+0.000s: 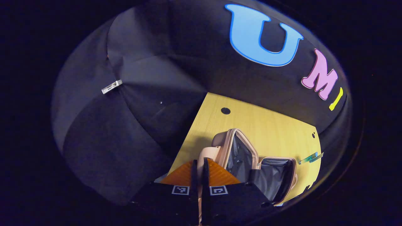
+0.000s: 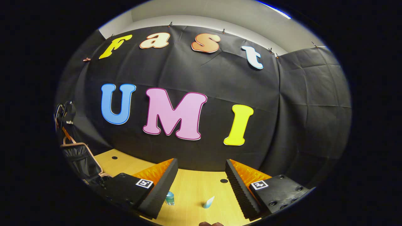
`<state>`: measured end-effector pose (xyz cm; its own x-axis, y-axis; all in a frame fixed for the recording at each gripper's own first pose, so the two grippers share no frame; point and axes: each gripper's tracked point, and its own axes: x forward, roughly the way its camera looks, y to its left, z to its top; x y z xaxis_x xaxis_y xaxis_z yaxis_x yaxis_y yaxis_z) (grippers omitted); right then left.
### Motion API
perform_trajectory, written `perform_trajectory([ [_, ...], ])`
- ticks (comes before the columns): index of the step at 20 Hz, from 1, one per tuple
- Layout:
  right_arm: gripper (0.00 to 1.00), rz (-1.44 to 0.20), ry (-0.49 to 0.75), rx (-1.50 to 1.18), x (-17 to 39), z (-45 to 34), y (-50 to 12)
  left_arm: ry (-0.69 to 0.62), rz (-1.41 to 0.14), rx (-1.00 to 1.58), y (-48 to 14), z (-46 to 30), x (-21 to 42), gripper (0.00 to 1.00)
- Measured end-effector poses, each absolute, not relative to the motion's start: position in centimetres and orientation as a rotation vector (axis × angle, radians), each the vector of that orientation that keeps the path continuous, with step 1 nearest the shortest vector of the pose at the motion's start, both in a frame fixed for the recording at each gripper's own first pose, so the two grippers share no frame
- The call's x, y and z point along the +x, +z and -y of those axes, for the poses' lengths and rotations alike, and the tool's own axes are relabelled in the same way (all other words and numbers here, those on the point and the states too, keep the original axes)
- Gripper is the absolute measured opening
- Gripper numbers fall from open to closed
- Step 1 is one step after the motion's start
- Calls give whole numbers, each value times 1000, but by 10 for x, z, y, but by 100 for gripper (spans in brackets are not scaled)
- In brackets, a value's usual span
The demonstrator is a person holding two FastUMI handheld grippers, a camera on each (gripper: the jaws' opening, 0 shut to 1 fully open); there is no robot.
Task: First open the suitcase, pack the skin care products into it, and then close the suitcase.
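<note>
The left gripper point(image 1: 198, 175) pinches the open pink hard-shell suitcase's point(image 1: 251, 160) handle, while the right gripper point(image 2: 201, 188) gapes wide above a small pale-blue tube point(image 2: 208, 202).

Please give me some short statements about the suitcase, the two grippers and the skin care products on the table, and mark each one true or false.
1. The suitcase is closed. False: it lies open, its dark lining showing.
2. The left gripper is shut on the suitcase's handle. True.
3. The right gripper holds a tube. False: it is open and holds nothing.
4. A small bottle and a tube are on the table. True.
</note>
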<state>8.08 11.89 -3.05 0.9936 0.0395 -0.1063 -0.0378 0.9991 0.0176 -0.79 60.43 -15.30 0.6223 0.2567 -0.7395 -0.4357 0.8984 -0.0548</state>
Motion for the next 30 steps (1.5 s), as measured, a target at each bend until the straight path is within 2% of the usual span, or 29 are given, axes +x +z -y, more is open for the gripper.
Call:
perform_trajectory([
  [1, 96, -124, 31, 3, 81, -125, -33, 400, -831, -244, -175, -619, -12, 5],
  [2, 96, -148, 25, -8, 80, -130, -35, 399, -856, -260, -198, -630, -15, 9],
  [6, 94, -175, -1, -7, 76, -147, -29, 380, -908, -357, -268, -658, -18, 9],
  [8, 96, -180, -15, -18, 76, -152, -27, 379, -929, -373, -293, -665, -21, 10],
  [10, 96, -190, -18, -31, 72, -158, -29, 416, -934, -370, -310, -676, -26, 10],
  [11, 96, -198, -17, -31, 71, -160, -32, 445, -922, -369, -310, -683, -28, 15],
  [13, 96, -207, -25, -37, 70, -161, -37, 495, -888, -342, -299, -695, -35, 34],
  [15, 96, -212, -41, -41, 69, -156, -43, 515, -786, -255, -264, -700, -36, 77],
  [16, 96, -212, -46, -38, 69, -153, -45, 529, -722, -212, -244, -696, -33, 84],
  [17, 96, -211, -52, -36, 68, -150, -47, 533, -655, -180, -217, -686, -31, 86],
  [19, 96, -211, -66, -30, 66, -142, -53, 488, -497, -116, -151, -632, -25, 95],
  [21, 96, -203, -84, -25, 67, -130, -58, 429, -382, -79, -96, -567, -14, 96],
  [24, 96, -208, -103, -7, 71, -113, -67, 275, -207, -57, -26, -447, 10, 96],
  [26, 96, -208, -107, 14, 76, -100, -77, 158, -157, -55, -13, -355, 27, 96],
  [30, 96, -227, -63, 7, 82, -92, -107, -65, -233, -47, -41, -178, 51, 96],
])
